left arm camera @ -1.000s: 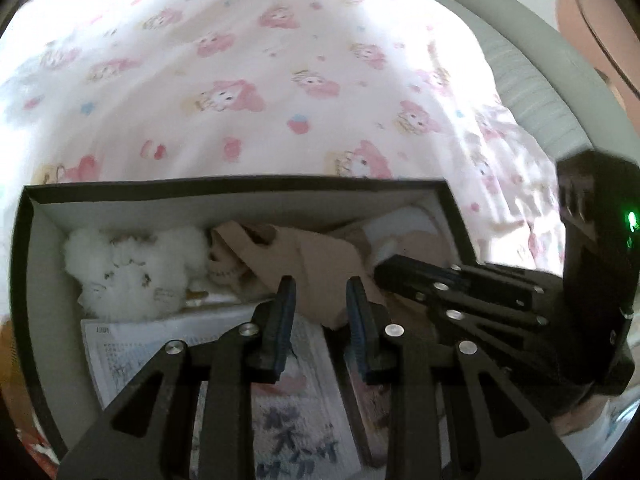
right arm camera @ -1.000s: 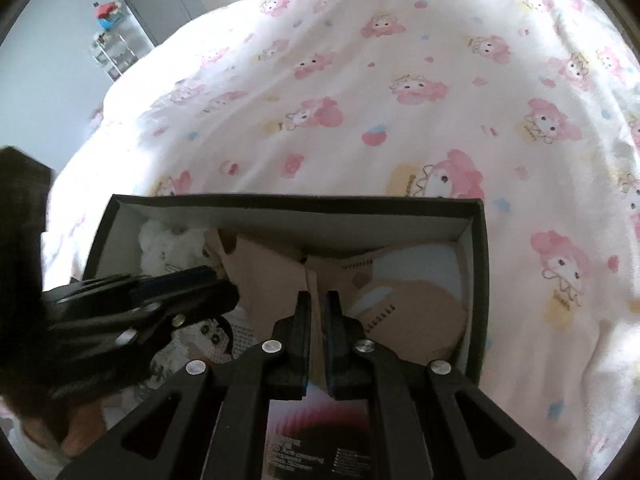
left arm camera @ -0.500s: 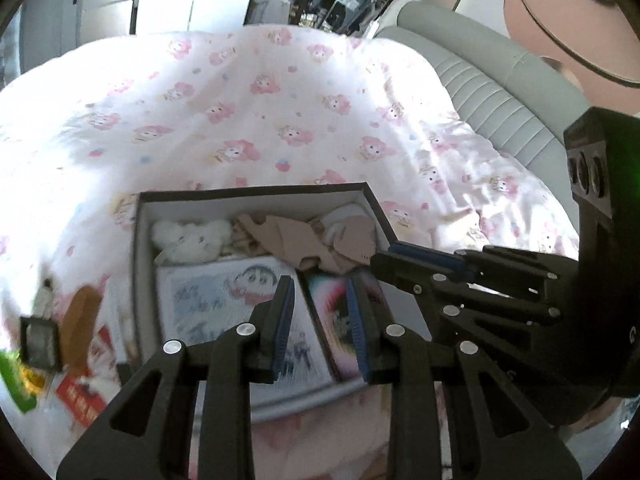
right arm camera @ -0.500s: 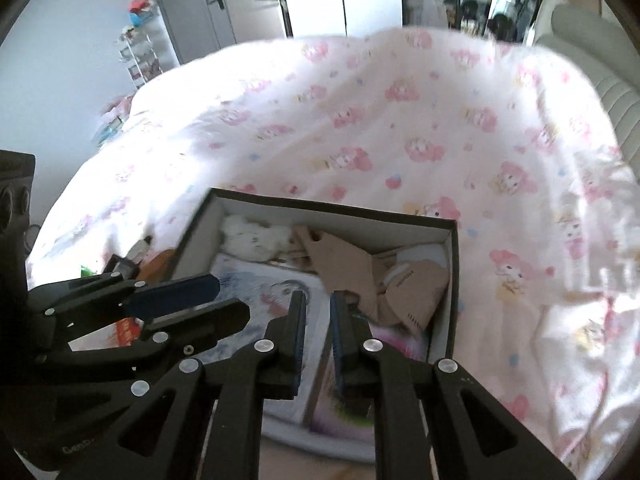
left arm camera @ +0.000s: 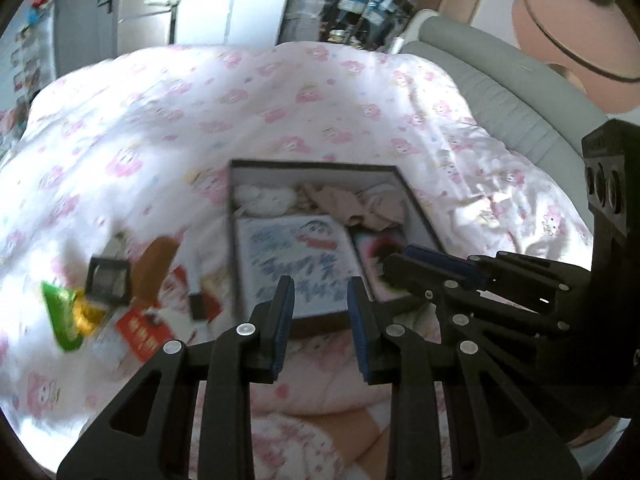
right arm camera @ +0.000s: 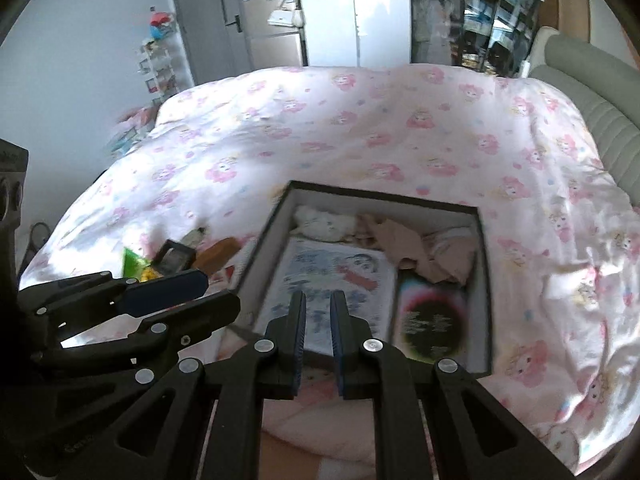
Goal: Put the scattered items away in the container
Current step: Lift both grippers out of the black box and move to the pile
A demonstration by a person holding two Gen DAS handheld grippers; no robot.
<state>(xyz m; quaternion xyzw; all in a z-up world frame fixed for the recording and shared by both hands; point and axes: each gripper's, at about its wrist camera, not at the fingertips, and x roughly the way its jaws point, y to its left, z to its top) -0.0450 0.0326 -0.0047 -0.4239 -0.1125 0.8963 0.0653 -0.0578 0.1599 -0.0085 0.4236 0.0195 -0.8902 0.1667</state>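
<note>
Box (left arm camera: 416, 204) is sitting on the pink-patterned quilt (left arm camera: 280, 112) near the bed's close edge, its dark rim framing a pale inside; I am looking down into it from both wrists. Inside the box, a white plush (right arm camera: 326, 220) is lying at the far left corner; beige cloth (right arm camera: 404, 240) is bunching along the far wall to the right of the plush; a cartoon sheet (left arm camera: 296, 256) is covering the near left floor of the box; a dark, pink-edged booklet (right arm camera: 434, 318) is lying at the near right. Left of the box, loose things are still lying on the quilt: a green packet (left arm camera: 60, 316), a small dark case (left arm camera: 110, 280), a brown piece (left arm camera: 154, 266) and red cards (left arm camera: 140, 334), all blurred.

I am holding the left gripper (left arm camera: 320, 312) over the box's near edge, its blue-padded jaws standing apart with nothing between them. I am holding the right gripper (right arm camera: 318, 332) just beside it, also over the near edge of the box; its jaws have just been opening a little and are showing a narrow gap, empty. Neither gripper is touching the box. A grey headboard (left arm camera: 500, 92) is curving along the quilt to the right of the box.
</note>
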